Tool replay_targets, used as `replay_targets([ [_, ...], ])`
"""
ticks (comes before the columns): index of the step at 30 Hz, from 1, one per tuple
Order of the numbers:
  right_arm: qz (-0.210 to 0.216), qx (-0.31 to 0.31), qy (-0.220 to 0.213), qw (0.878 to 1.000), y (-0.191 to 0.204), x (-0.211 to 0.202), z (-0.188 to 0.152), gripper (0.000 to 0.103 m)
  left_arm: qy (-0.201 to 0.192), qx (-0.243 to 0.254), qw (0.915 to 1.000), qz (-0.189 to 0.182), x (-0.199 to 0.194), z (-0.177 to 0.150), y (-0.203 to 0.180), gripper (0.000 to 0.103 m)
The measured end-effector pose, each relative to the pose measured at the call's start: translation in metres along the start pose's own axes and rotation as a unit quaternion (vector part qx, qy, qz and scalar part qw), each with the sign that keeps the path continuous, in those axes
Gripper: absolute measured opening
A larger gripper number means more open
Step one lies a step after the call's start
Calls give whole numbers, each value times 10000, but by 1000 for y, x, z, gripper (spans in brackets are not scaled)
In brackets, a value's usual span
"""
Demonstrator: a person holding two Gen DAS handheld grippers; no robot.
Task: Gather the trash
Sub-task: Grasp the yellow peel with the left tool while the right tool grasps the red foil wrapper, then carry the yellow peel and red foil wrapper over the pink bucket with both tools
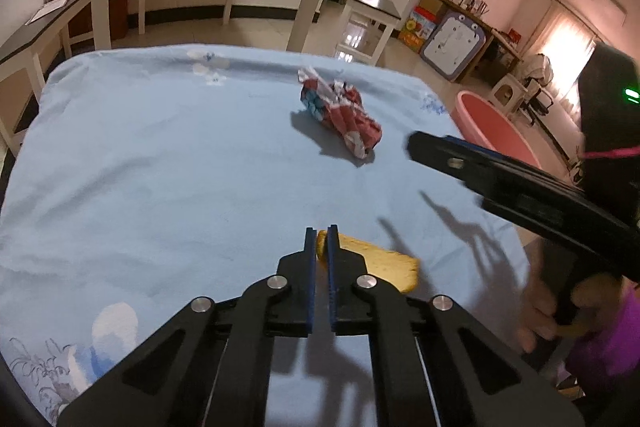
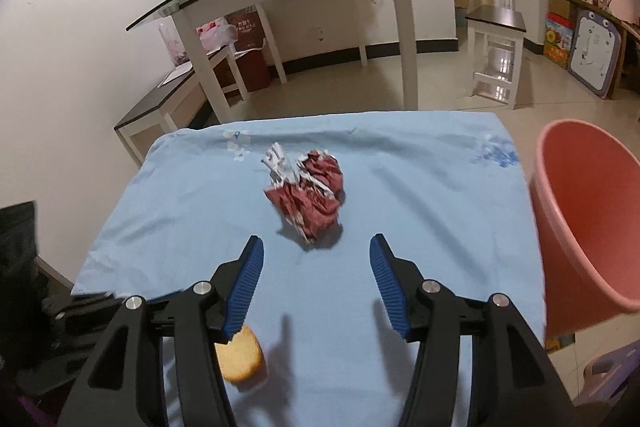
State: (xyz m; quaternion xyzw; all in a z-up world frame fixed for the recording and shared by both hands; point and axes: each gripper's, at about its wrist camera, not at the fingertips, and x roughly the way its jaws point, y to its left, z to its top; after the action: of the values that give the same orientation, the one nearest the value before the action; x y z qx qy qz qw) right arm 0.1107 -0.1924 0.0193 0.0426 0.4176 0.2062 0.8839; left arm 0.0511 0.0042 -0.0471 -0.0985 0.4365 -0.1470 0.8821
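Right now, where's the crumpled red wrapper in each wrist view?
Left wrist: crumpled red wrapper right of centre in the upper half, on the blue cloth.
Right wrist: wrapper at centre, ahead of the open right gripper.
Shared landmark: pink bucket, off the cloth's right edge.

I am holding my right gripper (image 2: 316,249) over the pale blue floral cloth (image 2: 420,195) with its black arms spread and its ribbed blue pads (image 2: 249,277) standing well apart, nothing between them. A crumpled red-and-white paper wrapper (image 2: 308,197) is lying on the cloth just ahead of the gap. A round yellow biscuit-like piece (image 2: 240,357) is sitting on the cloth beneath my left-hand finger, partly hidden by it. A salmon-pink plastic bucket (image 2: 588,227) is standing beside the cloth's right edge, its mouth tilting toward me.
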Motion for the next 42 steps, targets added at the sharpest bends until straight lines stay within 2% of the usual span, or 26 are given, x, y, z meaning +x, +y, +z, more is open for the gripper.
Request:
replay_targets([
  [6,-66,-44,223,9997,0,35,17,55,-346,108,9993,117,-25,8,-2,3],
  [12,-22,20,486,9988,-2,62,21,55,-396,39,9990,209,-32,8,3,3],
  [15,68,46,528,9986,0,68,22,34,-435,-7,9987,253,-35,7,4,3],
  [16,86,75,535,9985,0,68,22,31,-445,-16,9987,262,-36,6,5,3],
  [18,124,143,456,9988,-1,64,20,22,-472,-37,9984,302,-37,6,6,3],
  [23,202,265,283,9990,-3,42,10,20,-560,31,9977,389,-41,7,3,3],
  [33,96,386,-140,9991,-17,-25,-14,20,-738,202,9963,400,-40,18,-23,3],
  [42,-207,525,-466,9973,-33,-68,-30,20,-844,442,9943,470,-24,35,-56,3],
])
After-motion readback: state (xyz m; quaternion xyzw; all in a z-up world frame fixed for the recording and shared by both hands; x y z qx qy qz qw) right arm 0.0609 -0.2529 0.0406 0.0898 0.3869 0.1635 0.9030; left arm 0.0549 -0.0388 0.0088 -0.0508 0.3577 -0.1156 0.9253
